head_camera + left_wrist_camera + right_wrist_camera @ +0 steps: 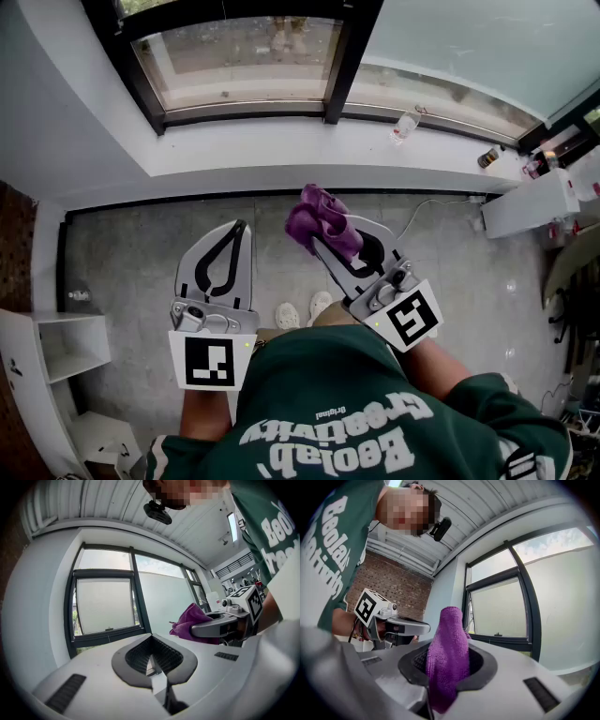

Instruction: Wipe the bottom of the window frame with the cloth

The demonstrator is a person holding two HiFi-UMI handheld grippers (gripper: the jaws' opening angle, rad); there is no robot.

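Observation:
A purple cloth (319, 220) sticks up bunched from my right gripper (317, 240), which is shut on it above the grey floor, short of the white sill (281, 155). In the right gripper view the cloth (447, 658) stands upright between the jaws and hides their tips. My left gripper (241, 226) is held level beside it on the left, shut and empty; its tips meet in the left gripper view (151, 637). The black window frame's bottom rail (244, 112) runs beyond the sill, also seen ahead of each gripper (108, 637) (506, 641). Neither gripper touches it.
A clear cup (405, 125) and a dark can (487, 157) stand on the sill at the right. A white cabinet (534, 202) is at the right, a white shelf unit (56, 347) at the lower left. A cable (422, 211) lies on the floor.

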